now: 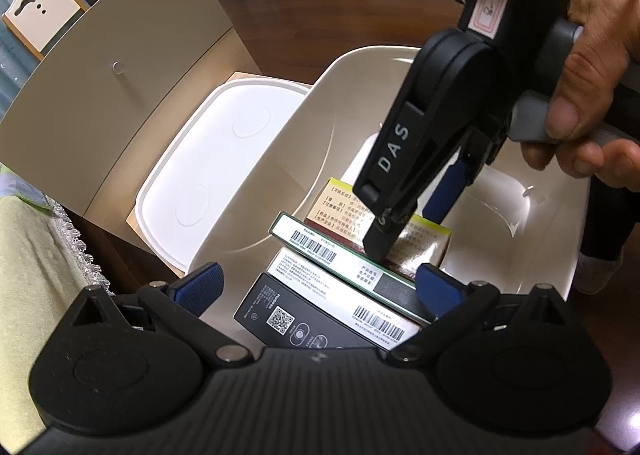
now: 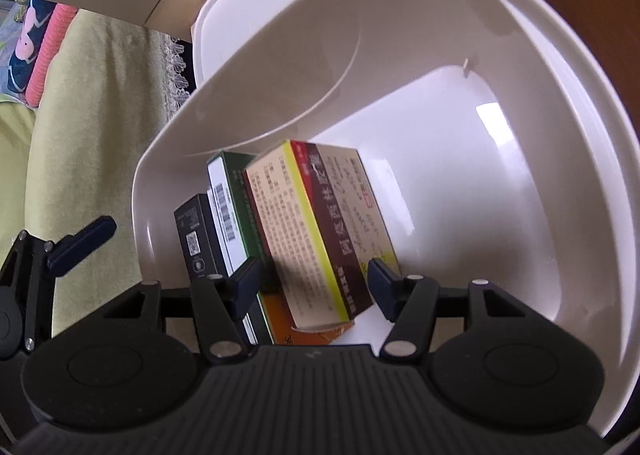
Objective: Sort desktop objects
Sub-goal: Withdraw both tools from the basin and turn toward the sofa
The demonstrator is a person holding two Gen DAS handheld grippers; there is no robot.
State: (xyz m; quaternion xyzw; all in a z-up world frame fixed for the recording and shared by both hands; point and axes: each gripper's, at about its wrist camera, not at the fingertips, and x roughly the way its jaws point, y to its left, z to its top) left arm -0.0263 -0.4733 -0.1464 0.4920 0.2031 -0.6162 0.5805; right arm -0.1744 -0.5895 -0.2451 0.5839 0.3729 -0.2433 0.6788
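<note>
A white plastic bin holds several boxes standing on edge in a row: a black box, a white box and a green box. My right gripper reaches into the bin, shut on a maroon and yellow medicine box that leans against the green one. In the left wrist view its near finger comes down between those two boxes. My left gripper stands wide open over the row, and one of its fingers sits outside the bin's left wall.
The bin's white lid lies flat just left of the bin. Behind it stands a beige cabinet door with a knob. A yellow-green cloth covers the left side. A person's hand holds the right gripper.
</note>
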